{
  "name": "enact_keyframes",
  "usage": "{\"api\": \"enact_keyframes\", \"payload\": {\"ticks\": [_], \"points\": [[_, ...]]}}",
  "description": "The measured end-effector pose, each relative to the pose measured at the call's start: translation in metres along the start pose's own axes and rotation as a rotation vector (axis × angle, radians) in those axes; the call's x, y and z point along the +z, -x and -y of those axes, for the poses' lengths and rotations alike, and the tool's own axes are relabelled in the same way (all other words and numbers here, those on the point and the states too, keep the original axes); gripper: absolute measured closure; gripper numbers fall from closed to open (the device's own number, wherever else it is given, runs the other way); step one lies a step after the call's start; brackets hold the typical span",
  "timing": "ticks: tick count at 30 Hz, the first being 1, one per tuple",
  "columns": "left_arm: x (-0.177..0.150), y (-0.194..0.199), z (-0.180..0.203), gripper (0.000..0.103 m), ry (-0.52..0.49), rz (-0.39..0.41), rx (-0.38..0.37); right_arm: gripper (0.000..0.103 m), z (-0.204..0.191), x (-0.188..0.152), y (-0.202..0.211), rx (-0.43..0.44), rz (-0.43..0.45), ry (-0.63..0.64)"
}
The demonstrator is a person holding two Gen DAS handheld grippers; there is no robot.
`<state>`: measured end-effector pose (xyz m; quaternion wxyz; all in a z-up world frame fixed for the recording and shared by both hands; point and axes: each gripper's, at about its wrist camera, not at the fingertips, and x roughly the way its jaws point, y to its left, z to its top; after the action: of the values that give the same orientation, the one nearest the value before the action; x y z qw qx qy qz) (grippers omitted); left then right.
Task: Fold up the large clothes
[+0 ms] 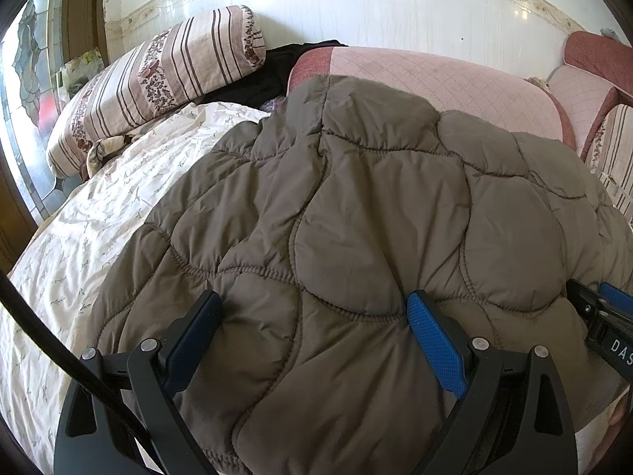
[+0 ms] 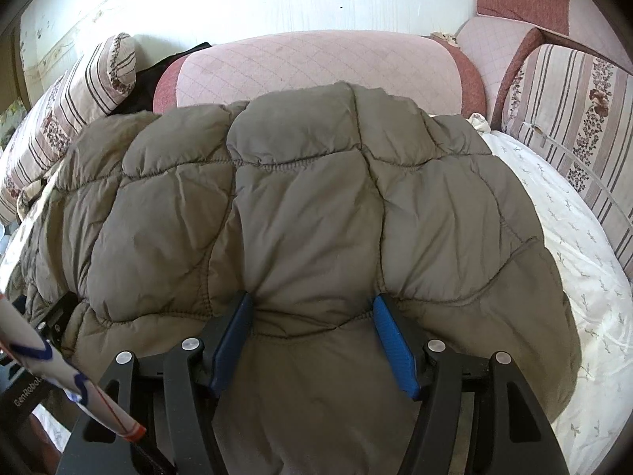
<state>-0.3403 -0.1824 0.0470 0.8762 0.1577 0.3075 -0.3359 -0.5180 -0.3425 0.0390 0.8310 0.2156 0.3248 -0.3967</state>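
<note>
Where the puffy brown quilted coat (image 1: 356, 213) bunches at the bed's near edge, the left tongs (image 1: 314, 316) stand spread, a fold between their blue pads, and the right tongs (image 2: 312, 312) pinch a thick fold. It lies across the white sheet (image 1: 99, 213), reaching the pink cushion (image 2: 316, 67).

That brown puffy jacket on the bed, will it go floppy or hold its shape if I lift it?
The quilted jacket will likely sag and drape; it already bunches between the right gripper's fingers. Puffed panels suggest it's light but bulky. The smooth shell may slip.
</note>
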Motion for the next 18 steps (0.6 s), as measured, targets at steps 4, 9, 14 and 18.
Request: {"api": "enact_keyframes", "payload": {"ticks": [4,9,14,18], "points": [[0.001,0.014,-0.004,0.009,0.021,0.006,-0.031,0.033,0.011,-0.002,0.023,0.023,0.004,-0.040],[-0.009,0.045,-0.011,0.009,0.046,0.017,-0.034,0.031,0.024,-0.022,0.072,0.005,0.032,-0.078],[-0.026,0.098,-0.014,0.009,0.056,0.024,-0.069,0.028,0.030,-0.053,0.128,0.025,0.065,-0.106],[-0.046,0.152,-0.004,0.009,0.023,0.037,-0.099,0.027,0.022,-0.073,0.174,0.037,0.072,-0.067]]}}
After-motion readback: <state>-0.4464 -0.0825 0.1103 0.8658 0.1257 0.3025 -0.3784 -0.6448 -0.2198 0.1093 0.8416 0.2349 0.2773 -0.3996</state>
